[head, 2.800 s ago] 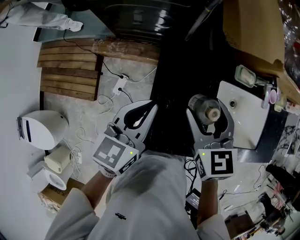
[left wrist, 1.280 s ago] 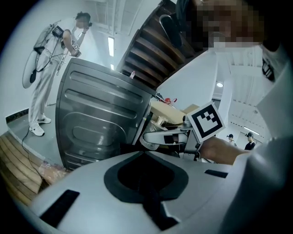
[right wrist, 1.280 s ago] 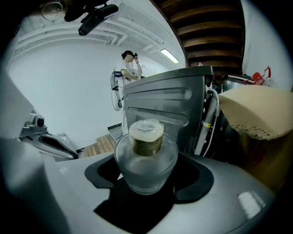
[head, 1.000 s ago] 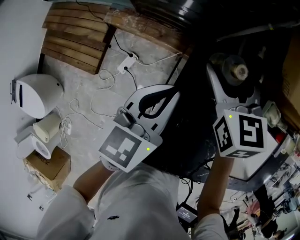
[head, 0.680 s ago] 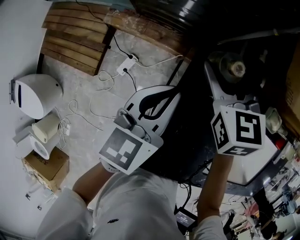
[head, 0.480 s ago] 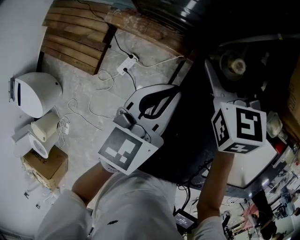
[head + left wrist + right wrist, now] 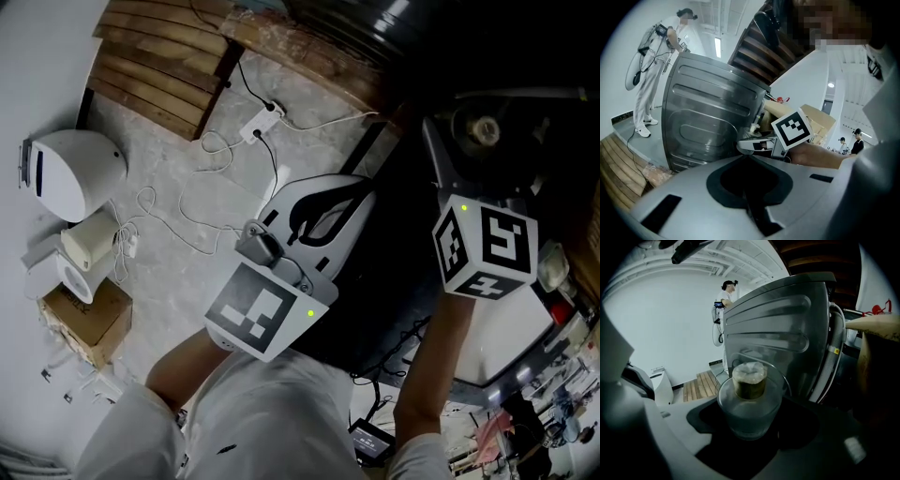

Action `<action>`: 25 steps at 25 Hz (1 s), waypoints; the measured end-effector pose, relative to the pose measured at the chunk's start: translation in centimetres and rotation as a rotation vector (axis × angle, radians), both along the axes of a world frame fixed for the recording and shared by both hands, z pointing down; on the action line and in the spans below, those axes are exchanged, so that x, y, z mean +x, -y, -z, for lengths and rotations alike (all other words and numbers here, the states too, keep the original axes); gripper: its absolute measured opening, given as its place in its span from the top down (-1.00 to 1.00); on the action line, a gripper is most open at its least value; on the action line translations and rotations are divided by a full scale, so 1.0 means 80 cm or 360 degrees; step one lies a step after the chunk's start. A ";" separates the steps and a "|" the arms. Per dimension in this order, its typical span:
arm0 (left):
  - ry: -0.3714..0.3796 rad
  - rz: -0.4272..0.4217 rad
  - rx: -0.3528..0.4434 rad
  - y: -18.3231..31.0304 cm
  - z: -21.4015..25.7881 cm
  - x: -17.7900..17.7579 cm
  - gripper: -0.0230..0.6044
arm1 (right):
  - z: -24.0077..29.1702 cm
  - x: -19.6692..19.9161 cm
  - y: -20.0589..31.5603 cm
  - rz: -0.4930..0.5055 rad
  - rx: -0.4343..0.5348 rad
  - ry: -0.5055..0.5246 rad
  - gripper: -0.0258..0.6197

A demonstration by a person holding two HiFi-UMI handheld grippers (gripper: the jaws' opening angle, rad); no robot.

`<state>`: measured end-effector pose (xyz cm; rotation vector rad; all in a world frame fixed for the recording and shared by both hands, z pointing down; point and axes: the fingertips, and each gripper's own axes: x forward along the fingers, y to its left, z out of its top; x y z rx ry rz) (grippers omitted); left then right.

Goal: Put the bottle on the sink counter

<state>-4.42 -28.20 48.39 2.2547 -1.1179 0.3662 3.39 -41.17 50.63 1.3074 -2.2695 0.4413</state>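
Note:
A clear bottle [image 7: 485, 128] with a tan cap is clamped between the jaws of my right gripper [image 7: 483, 142] at the head view's upper right, over a dark area. In the right gripper view the bottle [image 7: 749, 401] stands between the jaws, cap [image 7: 750, 377] pointing away. The white sink [image 7: 511, 342] shows at the lower right, partly hidden under this gripper's marker cube. My left gripper [image 7: 356, 202] hovers mid-picture with its jaws shut and nothing in them; in its own view the jaws [image 7: 746, 159] meet.
A ribbed steel housing [image 7: 708, 122] [image 7: 778, 333] stands close ahead of both grippers. On the floor at left are a wooden pallet [image 7: 159, 66], a power strip with cables [image 7: 261, 122], a white device [image 7: 70, 173] and a cardboard box [image 7: 80, 314]. A person in white [image 7: 656, 70] stands behind.
Both grippers have sunk a little and shifted slightly right in the head view. The bottle stays in the right gripper. The sink now lies mostly under the right gripper's cube.

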 end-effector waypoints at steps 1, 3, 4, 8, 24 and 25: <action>-0.0008 0.0013 0.0019 0.001 0.002 0.000 0.90 | 0.000 0.001 0.000 -0.0003 0.0002 -0.0001 -0.14; -0.0018 0.0030 0.0010 -0.001 -0.001 0.001 0.90 | -0.002 0.003 0.000 -0.0013 0.0001 -0.0003 -0.14; -0.0017 0.0032 -0.0011 -0.004 -0.004 0.001 0.90 | -0.003 0.003 0.000 -0.0019 0.0002 -0.0003 -0.14; 0.0008 0.0045 -0.0099 -0.019 -0.020 -0.003 0.90 | -0.006 0.003 0.002 -0.0021 0.0016 0.0005 -0.15; -0.0044 0.0057 0.0056 -0.025 0.015 0.004 0.90 | 0.017 0.011 -0.013 -0.0059 0.0032 0.0043 -0.33; -0.0027 0.0038 0.0064 -0.025 0.019 0.005 0.90 | 0.019 0.011 -0.016 -0.0064 0.0038 0.0047 -0.33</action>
